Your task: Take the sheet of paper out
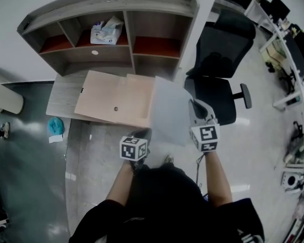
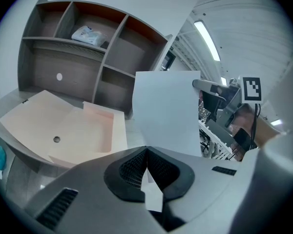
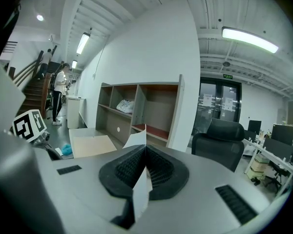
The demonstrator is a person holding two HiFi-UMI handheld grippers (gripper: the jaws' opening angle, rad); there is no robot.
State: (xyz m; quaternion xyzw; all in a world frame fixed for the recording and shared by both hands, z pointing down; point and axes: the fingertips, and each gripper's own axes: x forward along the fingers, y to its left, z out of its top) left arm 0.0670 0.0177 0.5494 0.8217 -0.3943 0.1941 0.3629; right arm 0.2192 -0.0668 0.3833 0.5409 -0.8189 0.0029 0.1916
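Steep look down onto a grey tabletop (image 1: 61,97), with a grey shelf unit (image 1: 111,14) along its far side and a white tissue pack (image 1: 106,32) in one upper compartment. Lying open and flat across the tabletop, a pale tan folder (image 1: 116,103) with a small dark round mark near its middle.

Just right of the folder's near corner, the left gripper (image 1: 144,132), jaws together and clamped on the bottom edge of the sheet of paper (image 1: 169,110).

Held up in the air, clear of the folder and overlapping only its right edge from above: one plain sheet, blank, uncreased, pale grey-white. In the left gripper view, the sheet of paper (image 2: 166,111) rising from the closed jaws as a clean white rectangle with square top corners.

At the sheet's right side, the right gripper (image 1: 195,108), jaws likewise pinched shut on it, the paper edge-on in the right gripper view.

Farthest right, a black office chair (image 1: 223,70).
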